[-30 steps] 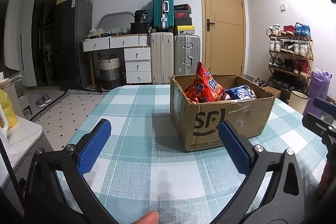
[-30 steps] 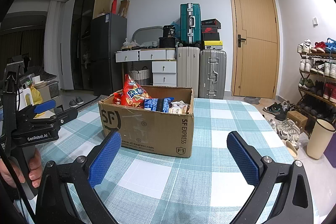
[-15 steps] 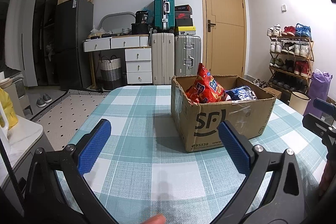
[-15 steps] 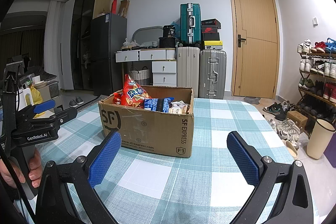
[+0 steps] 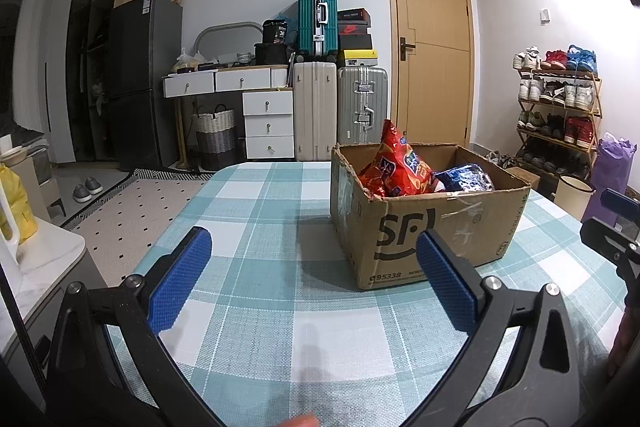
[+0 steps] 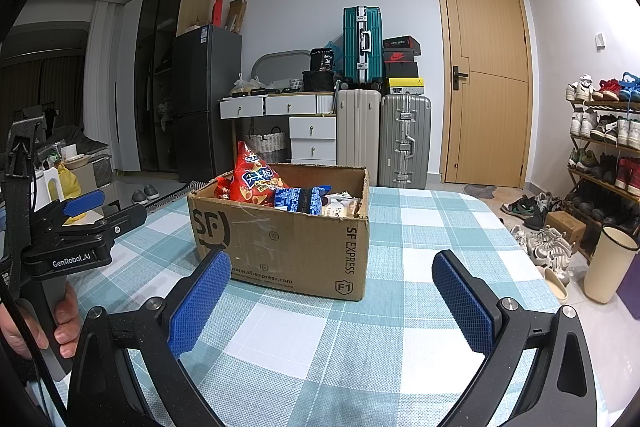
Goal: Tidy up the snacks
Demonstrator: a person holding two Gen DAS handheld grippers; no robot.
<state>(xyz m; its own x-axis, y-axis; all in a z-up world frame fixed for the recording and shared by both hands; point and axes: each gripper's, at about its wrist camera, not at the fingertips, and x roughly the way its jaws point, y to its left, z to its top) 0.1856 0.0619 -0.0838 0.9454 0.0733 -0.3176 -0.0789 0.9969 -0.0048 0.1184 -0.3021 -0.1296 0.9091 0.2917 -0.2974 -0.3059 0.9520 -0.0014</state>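
Hovering wide open and empty above the checked tablecloth, the right gripper and left gripper face a cardboard box printed "SF EXPRESS", where a red snack bag stands upright beside a blue packet.

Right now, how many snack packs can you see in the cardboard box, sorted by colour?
Red packs: 2, the tall red chip bag and a smaller red pack beside it.
Blue packs: 1, the blue bag.
White packs: 1, the white pack at the right end.
Total: 4 visible in the cardboard box; anything underneath is hidden.
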